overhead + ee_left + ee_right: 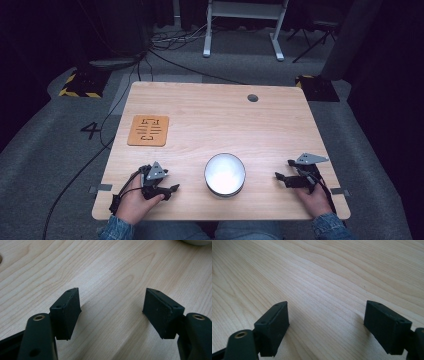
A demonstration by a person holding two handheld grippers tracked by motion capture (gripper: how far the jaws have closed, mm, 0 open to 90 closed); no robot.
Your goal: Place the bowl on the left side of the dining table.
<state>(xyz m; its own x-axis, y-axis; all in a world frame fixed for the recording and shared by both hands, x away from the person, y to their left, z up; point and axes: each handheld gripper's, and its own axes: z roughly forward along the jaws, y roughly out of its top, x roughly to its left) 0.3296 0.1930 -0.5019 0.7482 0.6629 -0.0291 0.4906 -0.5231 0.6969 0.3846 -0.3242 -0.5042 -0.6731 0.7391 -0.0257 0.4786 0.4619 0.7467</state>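
Observation:
A white bowl (225, 174) stands near the front middle of the wooden table (215, 120). An orange flat board with black cut-out marks (148, 130) lies at the left of the table. My left gripper (170, 190) rests low on the table to the left of the bowl, held by a hand, its jaws open over bare wood (111, 302). The bowl's rim (196, 242) peeks in at the top right of the left gripper view. My right gripper (284, 170) sits to the right of the bowl, open too, with nothing between its fingers (325, 315).
A dark round hole (252, 98) marks the table's far right part. Beyond the table are a grey carpet floor, black cables (165, 47), a white frame's legs (242, 30) and yellow-black striped plates (80, 85).

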